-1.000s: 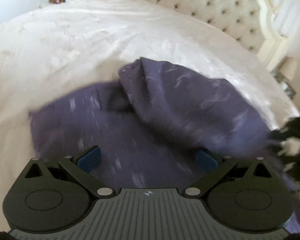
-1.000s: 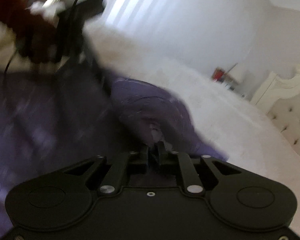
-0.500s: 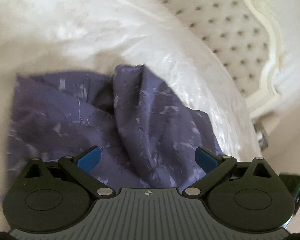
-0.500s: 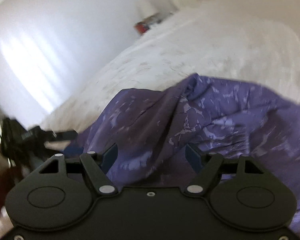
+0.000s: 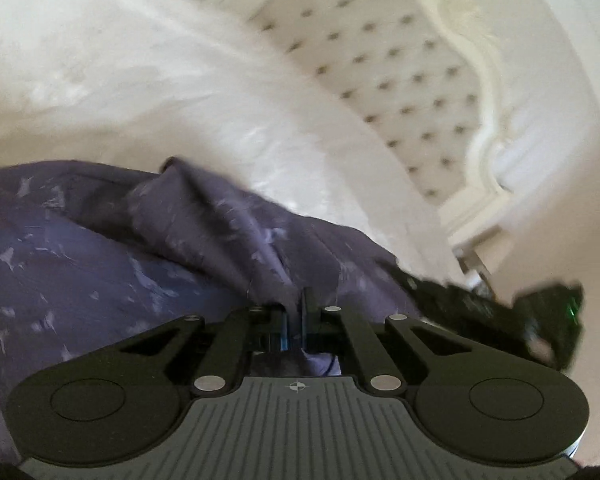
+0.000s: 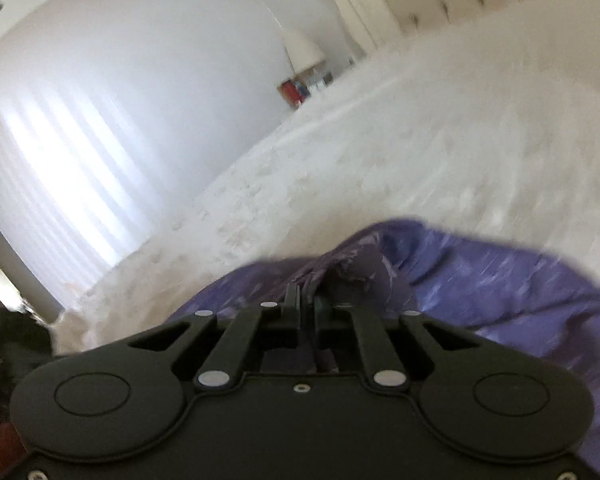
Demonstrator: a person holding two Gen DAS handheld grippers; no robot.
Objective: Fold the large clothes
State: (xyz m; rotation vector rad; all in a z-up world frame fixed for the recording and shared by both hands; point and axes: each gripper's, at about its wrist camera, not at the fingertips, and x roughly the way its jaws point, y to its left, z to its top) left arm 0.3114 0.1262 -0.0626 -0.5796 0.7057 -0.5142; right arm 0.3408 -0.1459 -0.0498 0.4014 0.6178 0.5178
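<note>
A large purple garment (image 5: 100, 264) with pale flecks lies bunched on a white bed (image 5: 140, 80). My left gripper (image 5: 294, 312) is shut on a fold of the garment near its right side. In the right wrist view the same garment (image 6: 500, 280) spreads to the right, and my right gripper (image 6: 306, 304) is shut on a raised bunch of its edge. The other gripper shows as a dark blurred shape (image 5: 500, 316) at the right of the left wrist view.
A cream tufted headboard (image 5: 400, 80) stands beyond the bed. A bedside table with a lamp (image 6: 302, 50) and small items sits by the far wall. The white bed cover (image 6: 420, 140) stretches past the garment.
Both grippers were open half a second ago and have now shut on folds of the purple garment. Both views are blurred by motion.
</note>
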